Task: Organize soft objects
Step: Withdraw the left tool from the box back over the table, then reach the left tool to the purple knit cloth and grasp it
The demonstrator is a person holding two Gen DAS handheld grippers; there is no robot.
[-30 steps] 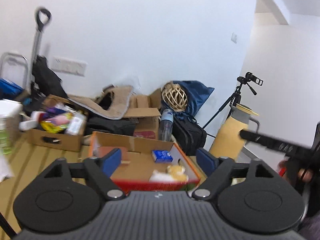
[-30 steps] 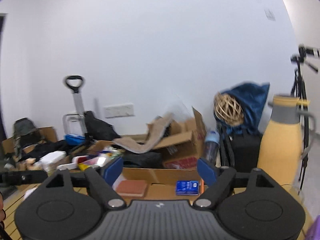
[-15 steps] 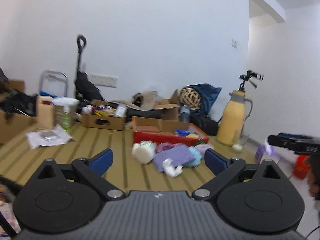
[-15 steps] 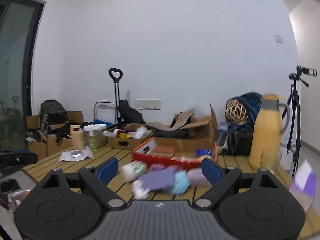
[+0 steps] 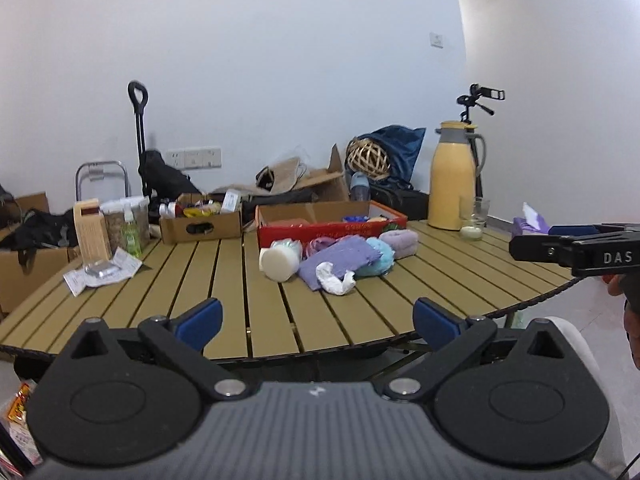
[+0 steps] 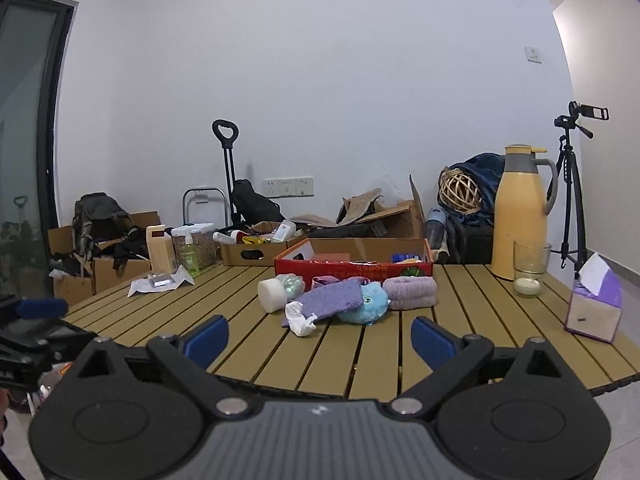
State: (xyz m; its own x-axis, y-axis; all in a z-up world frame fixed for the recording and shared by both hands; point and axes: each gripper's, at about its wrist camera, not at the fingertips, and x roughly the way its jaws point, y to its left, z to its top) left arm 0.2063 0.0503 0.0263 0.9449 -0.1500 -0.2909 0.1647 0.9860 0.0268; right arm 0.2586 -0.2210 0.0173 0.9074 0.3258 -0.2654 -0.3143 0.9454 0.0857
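The near half of the slatted table [image 6: 352, 356] lay bare, so open passage was offered from its front edge up to the heap of soft things [image 6: 344, 300]. Directly behind the heap, touching it, the way was closed by the red box [image 6: 352, 269]. The right side was narrowed by a yellow jug [image 6: 518, 236], a glass [image 6: 529, 270] and a tissue box [image 6: 594, 312]; papers [image 6: 160, 282] and bottles [image 6: 190, 256] crowded the far left.

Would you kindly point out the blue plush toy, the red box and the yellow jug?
blue plush toy [image 6: 366, 303], right wrist view, its face.
red box [image 6: 352, 271], right wrist view, front wall.
yellow jug [image 5: 452, 184], left wrist view, its body.
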